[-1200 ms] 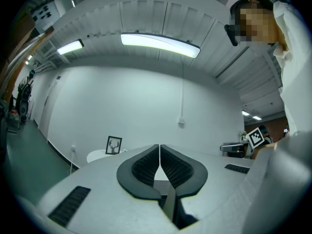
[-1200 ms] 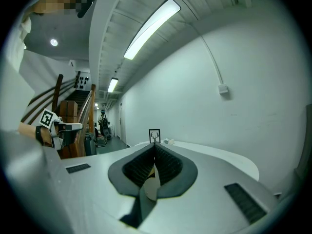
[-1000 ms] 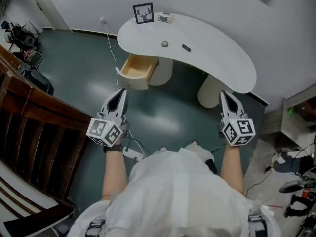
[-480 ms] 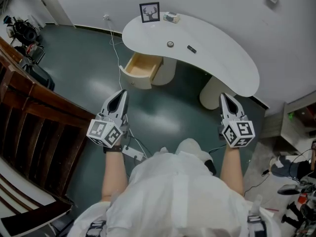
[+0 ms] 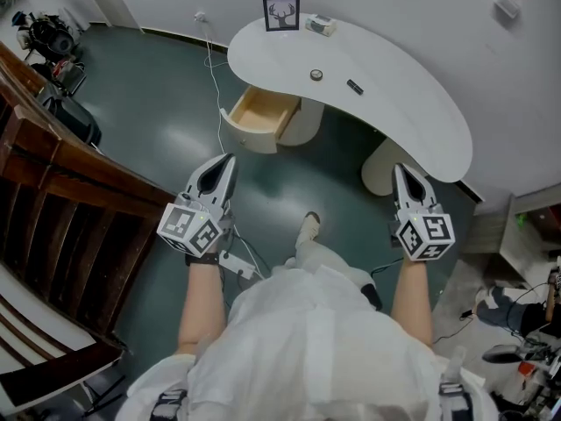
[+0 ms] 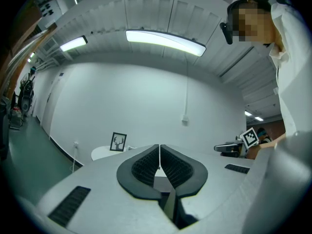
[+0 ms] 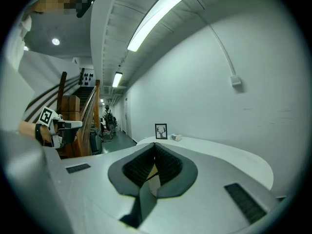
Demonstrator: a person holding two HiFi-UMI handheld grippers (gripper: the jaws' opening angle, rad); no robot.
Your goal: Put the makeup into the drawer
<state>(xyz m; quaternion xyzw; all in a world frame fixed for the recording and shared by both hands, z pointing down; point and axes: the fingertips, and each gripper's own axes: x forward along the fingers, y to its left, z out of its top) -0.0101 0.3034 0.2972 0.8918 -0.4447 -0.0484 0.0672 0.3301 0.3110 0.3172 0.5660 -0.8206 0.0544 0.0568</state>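
A white curved table (image 5: 412, 103) stands ahead of me in the head view. On it lie a small round compact (image 5: 316, 74) and a dark makeup tube (image 5: 354, 87). Under its left end a light wooden drawer (image 5: 260, 115) stands pulled open, with nothing showing inside. My left gripper (image 5: 225, 159) and right gripper (image 5: 402, 168) are both held out over the green floor, short of the table, shut and holding nothing. The left gripper (image 6: 159, 150) shows its pads closed in its own view, and so does the right gripper (image 7: 155, 147).
A framed deer picture (image 5: 280, 13) and a small box (image 5: 320, 25) sit at the table's far edge. A wooden stair railing (image 5: 61, 191) runs along the left. A power strip (image 5: 235, 268) with cables lies on the floor. The table's pedestal (image 5: 383, 167) is beside the right gripper.
The table and drawer have slid lower and to the right in the head view as I step towards them. A shoe has come into view between the grippers. Both grippers stay shut.
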